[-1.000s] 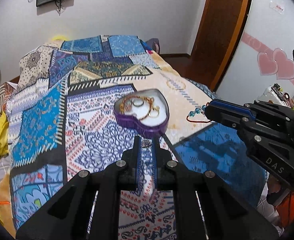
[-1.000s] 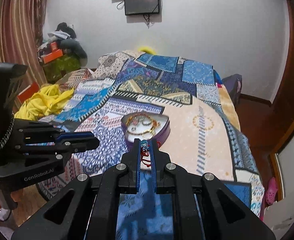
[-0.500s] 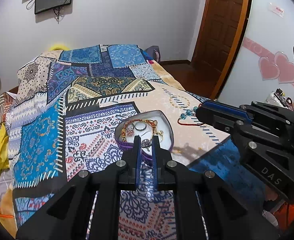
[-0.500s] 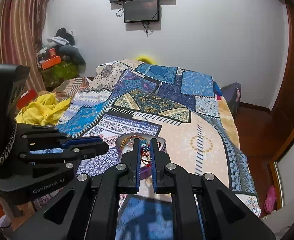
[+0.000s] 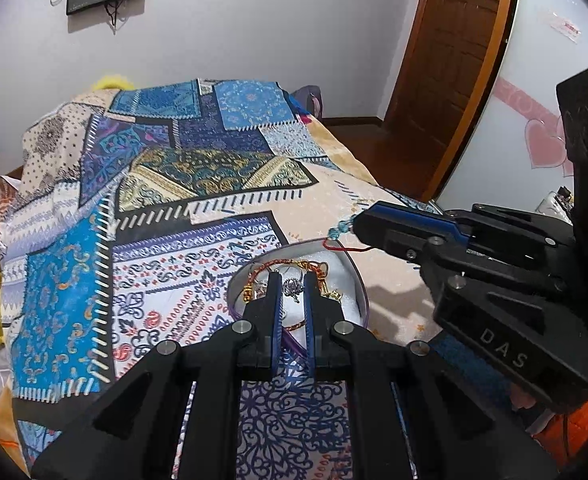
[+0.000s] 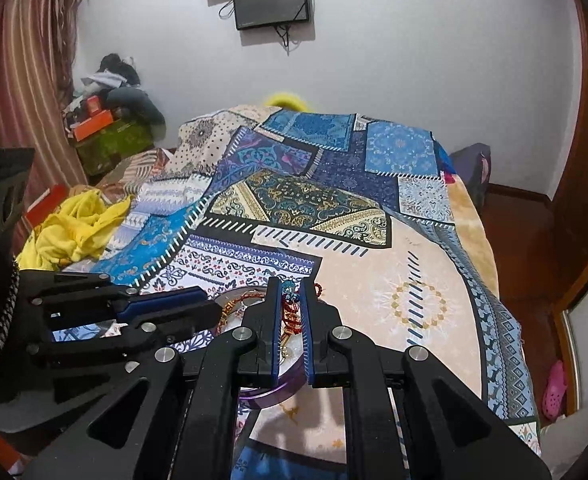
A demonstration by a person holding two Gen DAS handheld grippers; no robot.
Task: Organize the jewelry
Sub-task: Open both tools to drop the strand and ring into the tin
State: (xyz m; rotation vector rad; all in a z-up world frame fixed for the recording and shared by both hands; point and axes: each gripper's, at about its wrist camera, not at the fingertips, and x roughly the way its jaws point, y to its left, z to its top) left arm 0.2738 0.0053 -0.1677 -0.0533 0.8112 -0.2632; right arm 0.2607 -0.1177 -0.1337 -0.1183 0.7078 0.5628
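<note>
Purple heart box (image 5: pixel 358 280) sits under both tongs, each gripping jewelry.

This is a bedroom in someone's home. A bed (image 6: pixel 434 280) fills the middle of the room, spread with a busy patchwork cover (image 5: pixel 197 184) in blues, creams and golds. On the white wall beyond it hangs a dark flat screen (image 6: pixel 271 0) with loose cables trailing beneath. A brown wooden door (image 5: pixel 450 60) stands to one side, next to a pale panel with pink heart stickers (image 5: pixel 542 140). Striped curtains (image 6: pixel 17 92) hang on the other side, above a heap of clothes and boxes (image 6: pixel 113 112). A crumpled yellow garment (image 6: pixel 73 232) lies by the bed, and a pink slipper (image 6: pixel 556 390) sits on the floor.
</note>
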